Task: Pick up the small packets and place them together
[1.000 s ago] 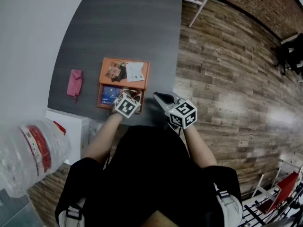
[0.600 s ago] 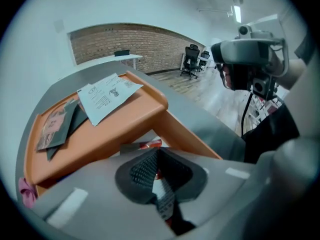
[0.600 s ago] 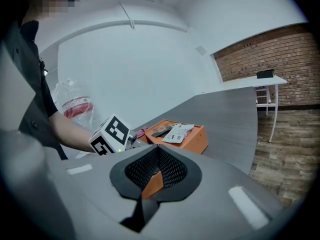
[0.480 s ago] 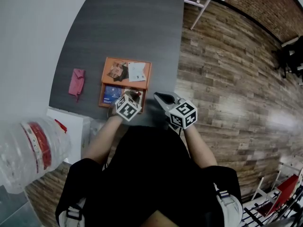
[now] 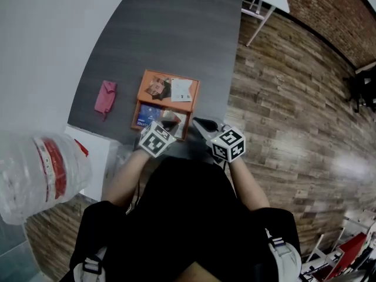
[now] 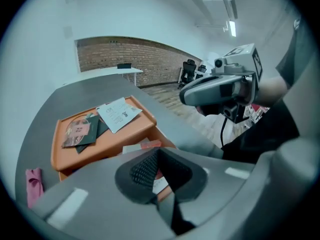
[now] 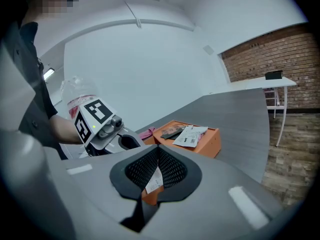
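1. Left gripper (image 6: 158, 154) is clenching. It looks to be pinching a thin white-and-red packet (image 6: 158, 184) right at the tips, over the near compartment of the orange tray (image 5: 140, 101).
2. Right gripper (image 7: 159, 153) is also clamping, with a white-and-orange packet (image 7: 155, 180) sitting between its mesh pads. In the head view it is hovering just off the tray's lower-right corner, near the left one.
3. The other packets are lying in the tray at the centre of the head view. The brown packet (image 5: 156, 88) and white packet (image 5: 181, 90) are in the far compartment, the blue packet (image 5: 144, 116) in the near one.
4. Risk: both grips seem to be biting only a thin edge. A quick swing or wrist roll could shake a packet loose, onto the table or off it.
5. Risk: the two grippers are working close together. Crossing paths over the tray is asking for a knock and a drop.
6. Risk: coming in low could catch the tray wall and shove the tray, which looks light.
7. Edges: the table (image 5: 176, 28) is ending just right of the tray, with wooden floor (image 5: 294, 98) beyond. The tray's near side is also sitting close to the table's lower edge.
8. Room: bare tabletop is opening toward the top of the frame. The pink cloth (image 5: 104, 97) is lying well left of the tray, and the water bottle (image 5: 41, 175) is crowding the lower left.
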{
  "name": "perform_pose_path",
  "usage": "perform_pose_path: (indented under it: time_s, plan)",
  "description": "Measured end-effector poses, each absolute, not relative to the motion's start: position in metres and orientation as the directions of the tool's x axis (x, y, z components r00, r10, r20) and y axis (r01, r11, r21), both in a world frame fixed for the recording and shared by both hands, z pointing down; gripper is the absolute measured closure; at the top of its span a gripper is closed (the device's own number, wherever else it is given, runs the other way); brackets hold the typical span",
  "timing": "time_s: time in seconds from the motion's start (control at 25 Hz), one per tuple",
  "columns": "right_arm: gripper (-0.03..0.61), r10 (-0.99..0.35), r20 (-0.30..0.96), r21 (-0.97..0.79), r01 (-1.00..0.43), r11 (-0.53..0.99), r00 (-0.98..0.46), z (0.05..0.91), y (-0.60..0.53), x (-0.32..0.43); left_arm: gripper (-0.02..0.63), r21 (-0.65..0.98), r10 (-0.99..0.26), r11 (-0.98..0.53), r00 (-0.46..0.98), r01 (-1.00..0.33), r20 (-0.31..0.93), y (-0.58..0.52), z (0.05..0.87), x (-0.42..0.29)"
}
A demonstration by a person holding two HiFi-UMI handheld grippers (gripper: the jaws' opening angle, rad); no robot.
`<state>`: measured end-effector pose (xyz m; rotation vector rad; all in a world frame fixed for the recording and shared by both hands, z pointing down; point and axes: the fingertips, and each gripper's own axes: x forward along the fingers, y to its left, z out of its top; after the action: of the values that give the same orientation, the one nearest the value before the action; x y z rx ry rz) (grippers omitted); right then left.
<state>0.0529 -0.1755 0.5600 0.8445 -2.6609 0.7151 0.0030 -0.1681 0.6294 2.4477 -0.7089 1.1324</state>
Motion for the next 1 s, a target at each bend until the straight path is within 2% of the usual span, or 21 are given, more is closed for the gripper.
perform_pose_path:
  time_s: [0.52,1.0]
  plan:
    - [0.575,-0.444,0.357,-0.368,-0.560,0.742,-0.822,0.555,-0.172,0.033,0.611,-0.072,-0.464,-0.761,0.462,-0.645,0.756,-0.210,0.598,-0.045]
    - [0.575,-0.529,0.369,-0.381,-0.644,0.664,-0.764,0.562,-0.174,0.071,0.611,-0.140,-0.495,-0.762,0.429,-0.632,0.756,-0.276,0.601,-0.044]
